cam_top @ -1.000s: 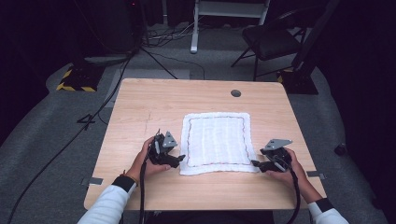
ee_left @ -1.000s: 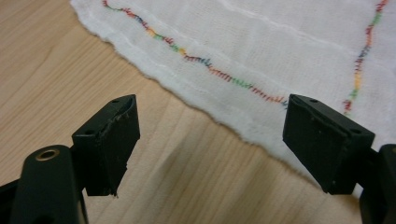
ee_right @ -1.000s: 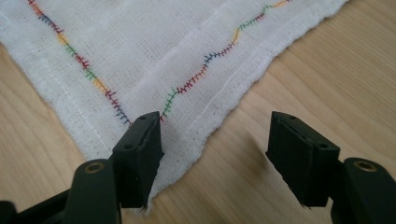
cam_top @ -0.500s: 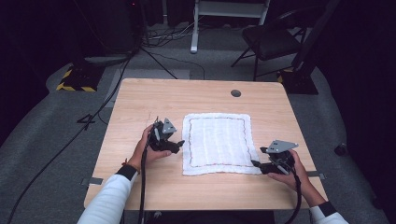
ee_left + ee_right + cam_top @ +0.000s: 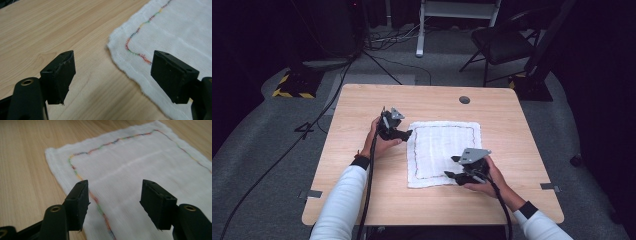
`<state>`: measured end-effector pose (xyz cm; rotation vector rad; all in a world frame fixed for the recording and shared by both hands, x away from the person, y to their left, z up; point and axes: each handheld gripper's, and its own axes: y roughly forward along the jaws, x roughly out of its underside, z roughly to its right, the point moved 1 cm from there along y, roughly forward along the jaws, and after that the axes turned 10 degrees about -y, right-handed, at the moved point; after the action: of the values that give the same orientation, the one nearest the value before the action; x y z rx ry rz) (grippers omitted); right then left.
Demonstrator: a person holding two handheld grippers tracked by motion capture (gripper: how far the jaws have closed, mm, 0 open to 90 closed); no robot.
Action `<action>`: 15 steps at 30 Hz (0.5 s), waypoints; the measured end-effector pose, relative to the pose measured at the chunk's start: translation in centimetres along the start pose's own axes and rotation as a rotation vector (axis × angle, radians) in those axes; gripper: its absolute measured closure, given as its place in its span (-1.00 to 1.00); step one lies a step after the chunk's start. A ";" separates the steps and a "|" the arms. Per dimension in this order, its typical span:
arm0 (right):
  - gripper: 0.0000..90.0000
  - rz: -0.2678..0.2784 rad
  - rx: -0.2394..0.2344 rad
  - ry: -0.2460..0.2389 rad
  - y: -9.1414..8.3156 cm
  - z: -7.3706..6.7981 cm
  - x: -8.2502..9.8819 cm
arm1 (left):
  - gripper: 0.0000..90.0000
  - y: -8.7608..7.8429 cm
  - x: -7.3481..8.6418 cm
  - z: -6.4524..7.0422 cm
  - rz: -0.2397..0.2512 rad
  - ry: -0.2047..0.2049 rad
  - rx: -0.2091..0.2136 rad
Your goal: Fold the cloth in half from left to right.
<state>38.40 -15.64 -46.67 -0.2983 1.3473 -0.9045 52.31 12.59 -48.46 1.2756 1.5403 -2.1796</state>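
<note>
A white cloth with a coloured stitched border lies flat on the wooden table. My left gripper is at the cloth's far left corner, and its jaws stand wide apart. In the left gripper view that cloth corner lies on the wood between and beyond the jaws, untouched. My right gripper hovers over the cloth's near right part and points left. Its jaws have just been closing but are still apart, with the cloth below them and nothing pinched.
A round grommet hole sits near the table's far edge. Grey tape marks are at the near left and right edges. A black chair and cables are on the floor beyond the table.
The left gripper has moved along the cloth's left edge from the near part to the far left corner. The right gripper has moved left from the cloth's near right edge to over the cloth.
</note>
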 end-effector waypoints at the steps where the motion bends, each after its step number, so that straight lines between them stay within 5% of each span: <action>1: -0.10 -0.001 -0.012 -0.009 0.5 -0.3 -0.4 | -0.55 0.4 -0.1 -0.1 -0.008 0.004 -0.010; 9: -0.06 0.002 -0.118 -0.100 5.0 -3.3 -3.6 | -0.58 3.1 -0.5 -0.7 -0.035 -0.066 -0.039; 15: -0.06 -0.007 -0.142 -0.120 6.9 -4.6 -4.6 | -0.64 4.1 -0.6 -0.8 -0.037 -0.086 -0.032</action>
<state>37.08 -6.58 -49.12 -0.4603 1.3018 -0.7852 55.55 11.23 -50.90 1.1366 1.5711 -2.1920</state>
